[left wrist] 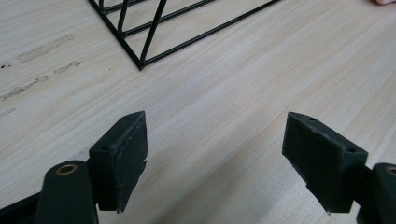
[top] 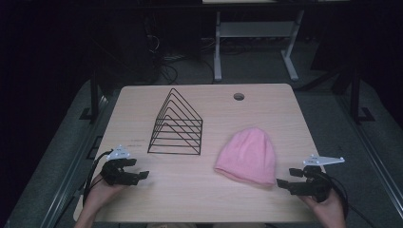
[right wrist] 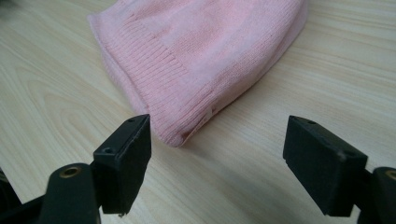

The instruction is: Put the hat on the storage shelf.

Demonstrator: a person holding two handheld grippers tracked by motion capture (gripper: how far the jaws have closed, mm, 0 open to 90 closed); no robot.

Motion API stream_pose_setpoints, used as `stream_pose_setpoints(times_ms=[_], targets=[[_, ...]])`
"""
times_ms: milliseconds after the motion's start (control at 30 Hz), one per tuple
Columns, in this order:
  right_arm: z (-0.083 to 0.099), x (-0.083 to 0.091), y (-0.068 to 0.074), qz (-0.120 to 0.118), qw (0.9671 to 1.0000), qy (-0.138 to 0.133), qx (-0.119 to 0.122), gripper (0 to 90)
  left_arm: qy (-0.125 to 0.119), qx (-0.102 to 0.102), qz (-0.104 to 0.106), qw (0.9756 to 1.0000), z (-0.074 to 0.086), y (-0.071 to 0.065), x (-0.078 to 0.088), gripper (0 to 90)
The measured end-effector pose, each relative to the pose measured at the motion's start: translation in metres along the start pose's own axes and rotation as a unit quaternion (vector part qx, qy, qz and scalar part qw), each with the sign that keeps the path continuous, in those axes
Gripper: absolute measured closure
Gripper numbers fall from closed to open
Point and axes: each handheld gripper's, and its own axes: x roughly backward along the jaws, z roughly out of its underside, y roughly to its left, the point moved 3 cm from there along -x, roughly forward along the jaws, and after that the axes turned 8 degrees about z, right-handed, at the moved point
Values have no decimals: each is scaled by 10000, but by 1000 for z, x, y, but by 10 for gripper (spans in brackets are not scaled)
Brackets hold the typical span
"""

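Fingers [right wrist: 123, 163] of the right gripper [top: 289, 178] wide, empty, just short of the hat [top: 248, 155] at lower right on the bench [top: 142, 97]. Left gripper [top: 139, 169] wide too. Approach stage; next, close on the brim.

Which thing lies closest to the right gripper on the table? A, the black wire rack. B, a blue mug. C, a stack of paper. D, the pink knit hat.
D: the pink knit hat lies just ahead of the right gripper, its ribbed corner near the open fingers without touching them, while the black wire rack stands farther off, toward the left gripper.
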Motion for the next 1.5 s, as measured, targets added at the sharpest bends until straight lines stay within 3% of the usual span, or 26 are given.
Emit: stream_pose_setpoints(times_ms=[400,433,700,1133,1500], targets=[[-10,1,-1,-31,10000,-29,17,224,2,-48,-2,10000,1,1,0,224],[-15,1,-1,-101,9999,-65,-60,224,-25,-3,8,10000,1,0,1,224],[-36,-4,-3,-163,9998,-40,84,222,-162,125,-47,9998,3,1,7,224],[-75,-8,-2,-260,9996,71,111,219,-140,70,-131,9998,5,5,12,224],[-115,-30,-9,-313,9990,268,172,219,-292,170,-89,9994,3,5,13,224]])
